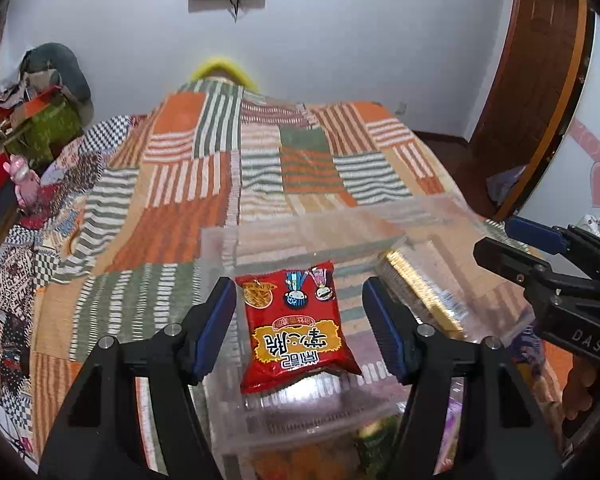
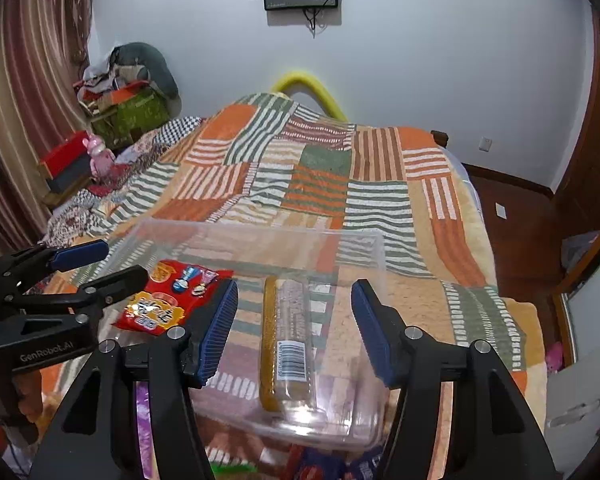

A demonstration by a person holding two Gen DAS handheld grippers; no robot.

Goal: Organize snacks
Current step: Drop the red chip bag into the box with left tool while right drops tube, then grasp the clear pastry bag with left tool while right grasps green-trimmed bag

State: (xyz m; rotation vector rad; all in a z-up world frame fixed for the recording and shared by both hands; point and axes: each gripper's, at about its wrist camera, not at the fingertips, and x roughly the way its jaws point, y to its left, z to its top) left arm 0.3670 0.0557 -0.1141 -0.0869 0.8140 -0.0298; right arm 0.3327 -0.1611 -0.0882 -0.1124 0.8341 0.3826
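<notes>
Snacks being sorted: red packet (image 1: 296, 326) and biscuit sleeve (image 2: 288, 344) inside clear bin (image 2: 364, 240), both grippers' fingers (image 1: 216, 324) apart, empty; next, fetching another.

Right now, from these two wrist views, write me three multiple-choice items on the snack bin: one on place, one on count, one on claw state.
1. Where does the red snack packet lie?
A. inside the clear bin
B. on the wall screen
C. on the floor

2. How many snack packs lie inside the bin?
A. none
B. two
C. five

3. How does the right claw stand?
A. clamped on the red packet
B. open above the gold-edged cracker pack
C. shut on the bin wall

Key: 1 A, the packet rests on the bin's floor; 2 B, only the red packet and the cracker pack lie in it; 3 B, both pads stand apart from the pack.
</notes>
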